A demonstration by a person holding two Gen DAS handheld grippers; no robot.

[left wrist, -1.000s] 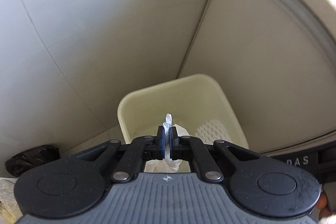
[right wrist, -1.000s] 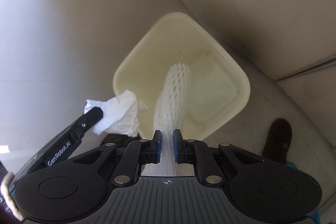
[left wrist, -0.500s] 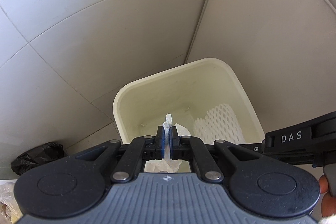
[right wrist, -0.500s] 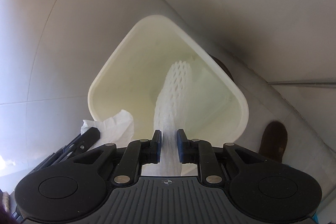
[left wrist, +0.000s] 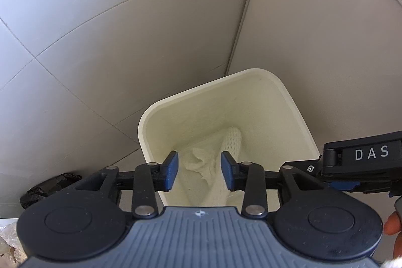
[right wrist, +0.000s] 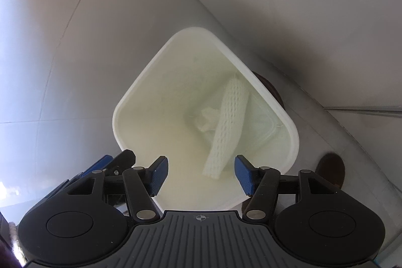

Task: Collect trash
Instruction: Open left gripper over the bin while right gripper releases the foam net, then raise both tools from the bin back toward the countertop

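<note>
Left gripper: jaws spread wide, nothing between the blue pads; it hangs over the near edge of the bin, pointing down into it.
Right gripper: jaws also wide apart and holding nothing, above the near rim of the bin; in the left wrist view its black body marked "DAS" shows at the right edge.
Bin: cream plastic, rounded-square mouth, standing on the floor close to a wall corner.
Crumpled tissue: white, lying at the bottom of the bin, seen between the left gripper's pads; in the right wrist view it sits just left of the foam net, touching it.
Foam net: white mesh sleeve inside the bin, leaning slantwise from the near side up toward the far right wall.
Black bag: crumpled, on the floor to the left of the bin, apart from it.
Floor: pale grey tiles with thin joints.
Brown object: dark, rounded, on the floor right of the bin; what it is cannot be told.
</note>
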